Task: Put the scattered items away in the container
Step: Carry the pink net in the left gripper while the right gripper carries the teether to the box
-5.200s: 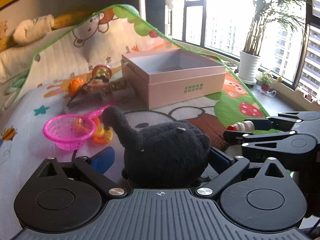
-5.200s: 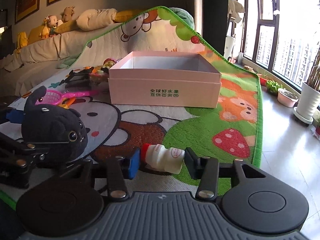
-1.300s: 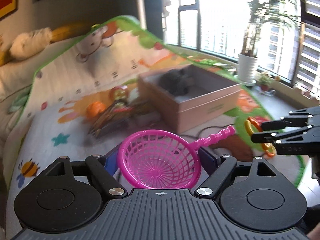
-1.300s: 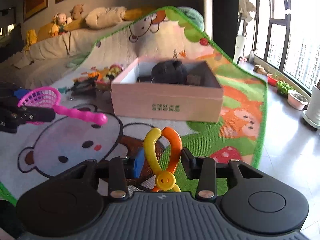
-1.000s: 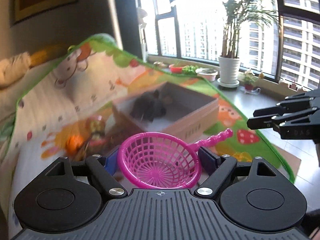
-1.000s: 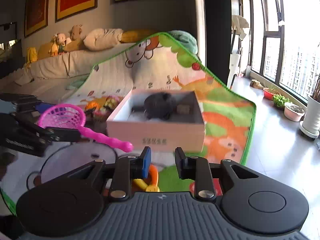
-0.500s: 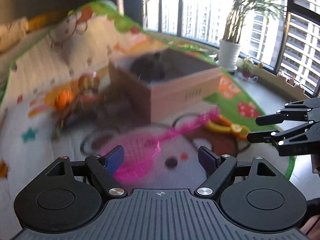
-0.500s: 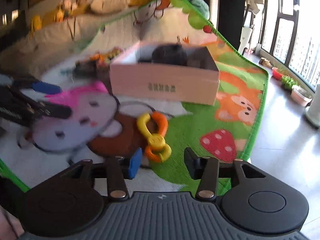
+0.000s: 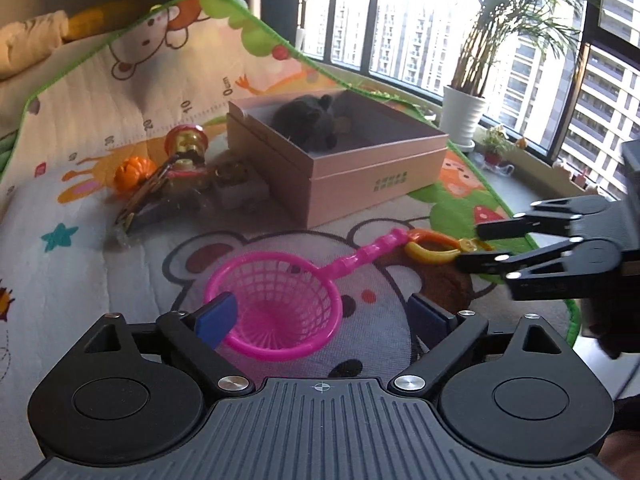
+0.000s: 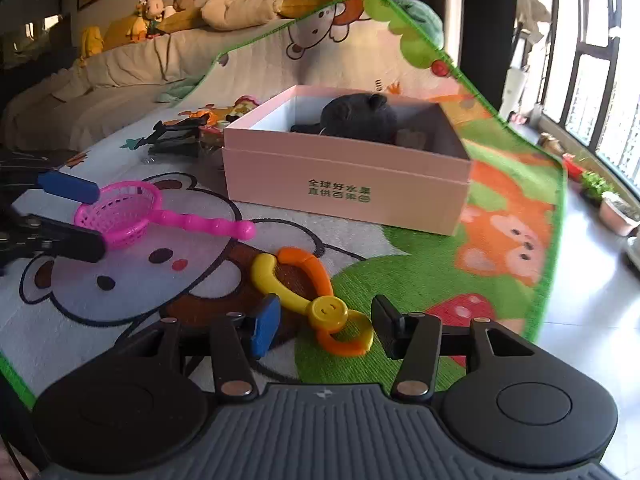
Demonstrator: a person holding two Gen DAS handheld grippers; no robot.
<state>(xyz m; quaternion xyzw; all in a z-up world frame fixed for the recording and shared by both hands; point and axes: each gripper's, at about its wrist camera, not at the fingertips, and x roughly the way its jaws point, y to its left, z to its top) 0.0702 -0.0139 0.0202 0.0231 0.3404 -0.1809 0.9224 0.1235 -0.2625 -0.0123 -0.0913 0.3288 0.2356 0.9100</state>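
Both claws were spread and empty, the left claw (image 9: 320, 316) straddling the pink plastic net scoop (image 9: 280, 304) and the right claw (image 10: 326, 326) bracketing the yellow-orange plastic ring rattle (image 10: 308, 292), both lying in front of the pink cardboard box (image 10: 344, 184), likely lined up for grasping.

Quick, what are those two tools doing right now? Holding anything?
Left tool: open, holding nothing; the pink net lies on the mat between its fingers.
Right tool: open, empty, around the yellow-orange ring toy.
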